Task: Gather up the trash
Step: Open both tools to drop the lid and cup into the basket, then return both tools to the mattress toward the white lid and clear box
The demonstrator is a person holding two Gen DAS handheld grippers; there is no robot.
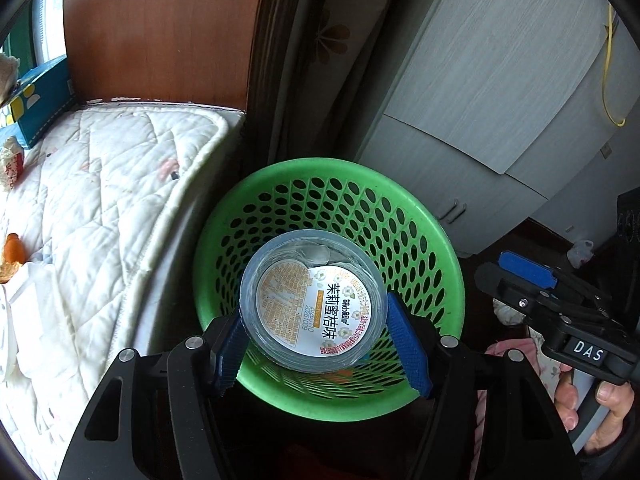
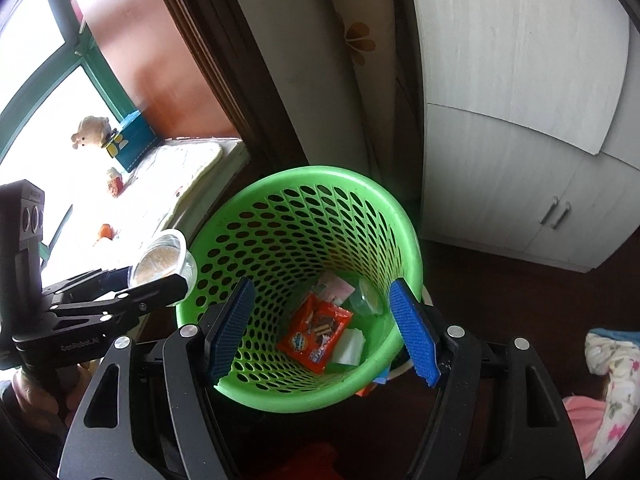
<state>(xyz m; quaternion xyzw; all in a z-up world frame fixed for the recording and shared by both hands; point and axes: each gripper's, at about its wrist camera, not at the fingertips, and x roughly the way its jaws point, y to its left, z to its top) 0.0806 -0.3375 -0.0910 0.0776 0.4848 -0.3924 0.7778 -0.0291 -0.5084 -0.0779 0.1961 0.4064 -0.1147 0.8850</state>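
My left gripper (image 1: pixel 316 340) is shut on a clear plastic jelly cup (image 1: pixel 314 300) with a white printed lid, held over the mouth of the green perforated bin (image 1: pixel 424 248). From the right wrist view the cup (image 2: pixel 166 258) hangs at the bin's left rim (image 2: pixel 192 308). My right gripper (image 2: pixel 322 328) is open and empty above the bin. Inside the bin lie an orange snack wrapper (image 2: pixel 314 330), a white tissue (image 2: pixel 350 346) and a clear cup (image 2: pixel 366 300). The right gripper also shows in the left wrist view (image 1: pixel 520 276).
A bed with a white quilted mattress (image 1: pixel 100 200) lies left of the bin, with orange peel (image 1: pixel 14 250), a teal box (image 1: pixel 44 100) and a small wrapper (image 1: pixel 12 160) on it. A grey cabinet (image 1: pixel 500 100) stands behind. Floral cloth (image 2: pixel 608 380) lies at the right.
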